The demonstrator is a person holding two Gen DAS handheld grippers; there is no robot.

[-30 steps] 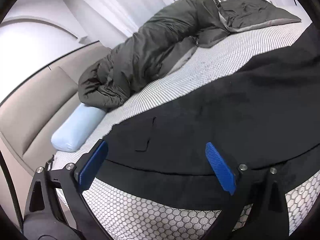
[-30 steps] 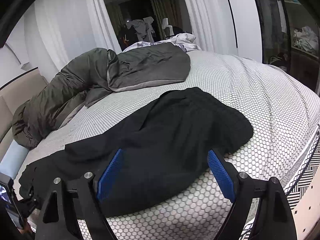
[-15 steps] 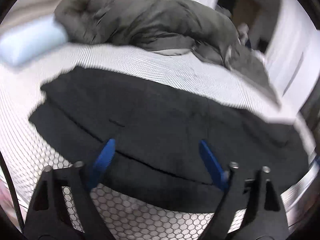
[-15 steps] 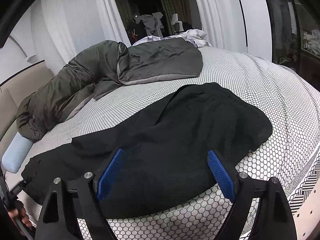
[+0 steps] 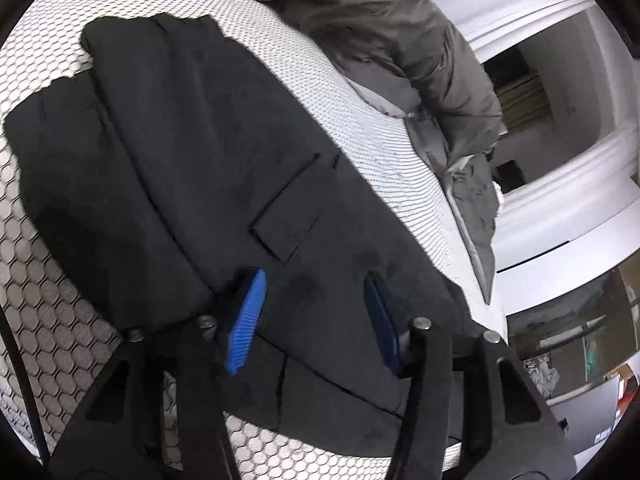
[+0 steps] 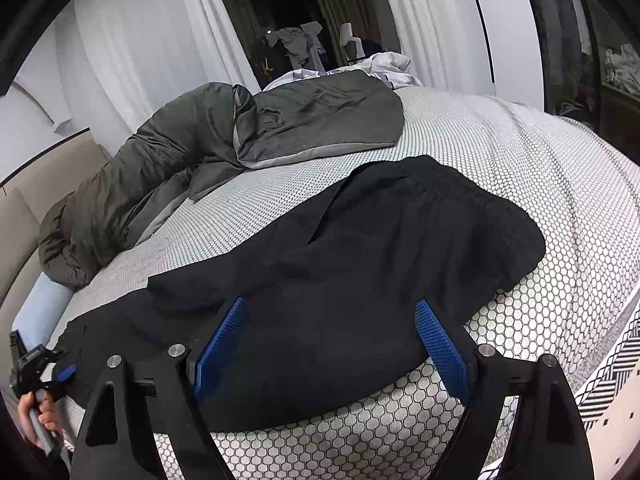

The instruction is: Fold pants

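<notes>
The left gripper (image 5: pixel 312 316), jaws just closing yet still apart, hovers over black pants (image 5: pixel 168 152) spread on the bed (image 5: pixel 36 300); the right gripper (image 6: pixel 332 344), spread wide, hangs above the pants' other end, grasping nothing.

Even, soft indoor light reaches you in both wrist views, with no glare or hard shadows. The black fabric pants (image 5: pixel 224 168) swallow detail, their folds barely readable. Your fisheye lenses bow the white honeycomb-patterned bedcover (image 6: pixel 520 168) and darken the corners. The left view is slightly soft; the right stays crisp.
</notes>
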